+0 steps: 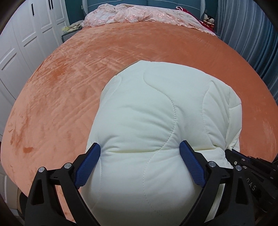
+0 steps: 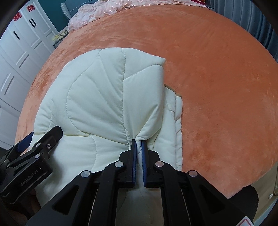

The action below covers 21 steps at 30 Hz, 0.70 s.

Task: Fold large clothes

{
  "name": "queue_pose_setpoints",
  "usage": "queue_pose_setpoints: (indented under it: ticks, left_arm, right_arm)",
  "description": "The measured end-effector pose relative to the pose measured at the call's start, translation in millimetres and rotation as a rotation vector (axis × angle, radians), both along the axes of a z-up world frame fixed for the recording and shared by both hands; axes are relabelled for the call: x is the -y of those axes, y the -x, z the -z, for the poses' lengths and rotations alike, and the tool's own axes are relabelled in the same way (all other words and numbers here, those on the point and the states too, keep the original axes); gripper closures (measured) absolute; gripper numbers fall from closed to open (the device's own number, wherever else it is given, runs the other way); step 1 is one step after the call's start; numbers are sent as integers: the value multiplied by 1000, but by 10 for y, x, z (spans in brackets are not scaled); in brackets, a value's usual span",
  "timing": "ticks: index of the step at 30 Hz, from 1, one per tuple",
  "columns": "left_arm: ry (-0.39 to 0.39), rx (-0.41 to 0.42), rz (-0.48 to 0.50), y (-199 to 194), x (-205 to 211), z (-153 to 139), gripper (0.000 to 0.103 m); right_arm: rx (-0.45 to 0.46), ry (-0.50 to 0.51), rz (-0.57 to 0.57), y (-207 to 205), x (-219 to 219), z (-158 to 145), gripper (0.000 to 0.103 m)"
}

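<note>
A cream quilted padded garment point(image 1: 156, 121) lies folded in a thick bundle on the orange bed cover point(image 1: 69, 87). My left gripper point(image 1: 139, 149) stands wide open, its blue pads point(image 1: 88, 165) on either side of the bundle's near end, pressing into the fabric. My right gripper point(image 2: 138, 142) is shut on a pinch of the same garment point(image 2: 97, 97) at its near edge, fabric bunched between the blue pads point(image 2: 133, 156). The right gripper's body shows at the lower right of the left wrist view point(image 1: 252, 170); the left gripper shows at the lower left of the right wrist view point(image 2: 34, 147).
A pink lace cover point(image 1: 139, 15) lies bunched at the head of the bed. White wardrobe doors point(image 1: 22, 43) stand at the left, grey-blue curtains point(image 1: 252, 34) at the right. The orange cover point(image 2: 217, 78) spreads wide to the right of the garment.
</note>
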State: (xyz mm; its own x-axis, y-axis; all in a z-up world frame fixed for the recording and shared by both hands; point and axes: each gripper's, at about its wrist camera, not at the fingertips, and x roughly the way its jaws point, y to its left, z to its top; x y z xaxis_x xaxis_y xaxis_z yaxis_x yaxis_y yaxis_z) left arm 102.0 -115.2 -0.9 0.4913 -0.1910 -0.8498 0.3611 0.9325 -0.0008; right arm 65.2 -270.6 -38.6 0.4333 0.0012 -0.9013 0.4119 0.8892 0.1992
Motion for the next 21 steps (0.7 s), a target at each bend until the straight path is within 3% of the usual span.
queue_pose_setpoints:
  ticks: [12,16,21]
  left_arm:
    - [-2,45,-16,-1,-22,157,5]
    - [48,4,-29,17,-163,16,5]
    - [104,-74,-45,210,-413,-168,7]
  right_arm:
    - [35,15,-27,5,14,64,98]
    - [108,-83,55,274,139,-263,95]
    - [117,-106,1,671,74,-579,87]
